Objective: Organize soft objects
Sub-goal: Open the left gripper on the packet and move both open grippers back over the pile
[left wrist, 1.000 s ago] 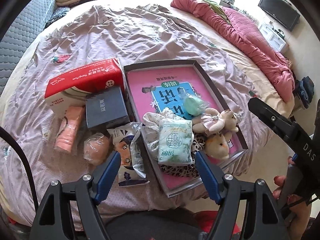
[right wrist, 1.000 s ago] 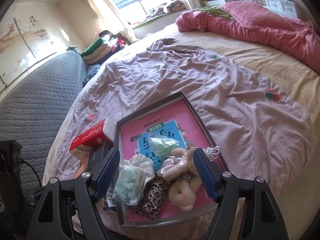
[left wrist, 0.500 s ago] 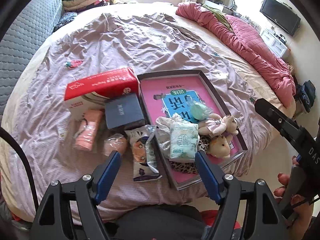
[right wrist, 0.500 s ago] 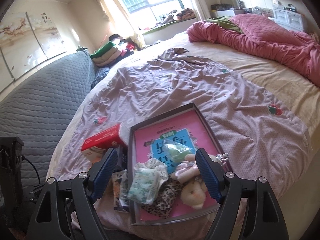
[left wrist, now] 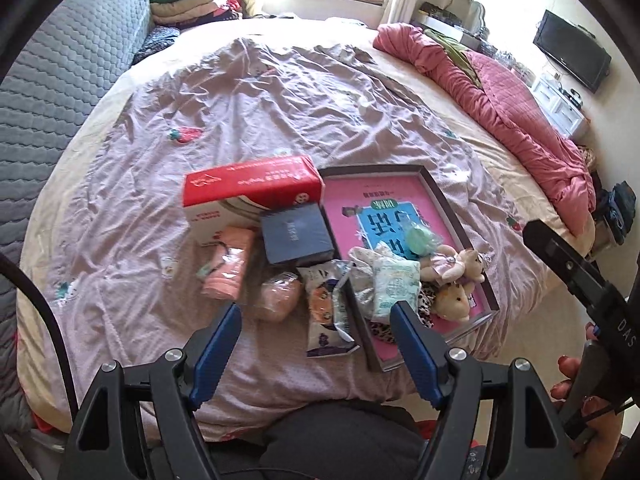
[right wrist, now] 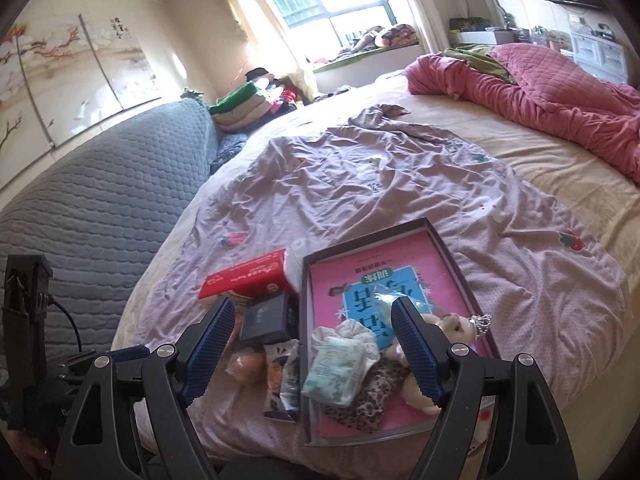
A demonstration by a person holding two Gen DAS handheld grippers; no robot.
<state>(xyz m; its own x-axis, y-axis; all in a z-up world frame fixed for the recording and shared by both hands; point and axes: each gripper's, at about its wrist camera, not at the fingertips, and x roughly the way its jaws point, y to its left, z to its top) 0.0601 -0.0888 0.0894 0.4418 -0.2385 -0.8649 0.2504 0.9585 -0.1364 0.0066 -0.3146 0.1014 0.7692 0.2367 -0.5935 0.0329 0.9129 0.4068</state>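
Observation:
A grey-rimmed tray with a pink floor (left wrist: pixel 440 188) (right wrist: pixel 444 248) lies on the bed. In it are a white-green tissue pack (left wrist: pixel 394 286) (right wrist: pixel 336 372), a floral cloth (left wrist: pixel 362 258), a leopard cloth (right wrist: pixel 360 404), small plush bears (left wrist: pixel 456 264) (right wrist: pixel 448 324) and a mint soft ball (left wrist: pixel 418 236). Left of the tray lie a snack packet (left wrist: pixel 326 312) (right wrist: pixel 282 376), a peach soft lump (left wrist: pixel 278 294), and a pink wrapped cloth (left wrist: pixel 228 268). My left gripper (left wrist: pixel 316 340) is open and empty above the near bed edge. My right gripper (right wrist: pixel 312 344) is open and empty, raised above the tray.
A red-white tissue box (left wrist: pixel 252 188) (right wrist: pixel 248 278) and a dark blue box (left wrist: pixel 296 234) (right wrist: pixel 268 318) sit left of the tray. A pink quilt (left wrist: pixel 504 96) lies at the right. A grey padded headboard (left wrist: pixel 48 80) runs along the left. Folded clothes (left wrist: pixel 184 0) are stacked at the back.
Both grippers have pulled back and risen away from the tray, so the objects look smaller and more of the bed shows. Nothing was grasped; the objects have not moved.

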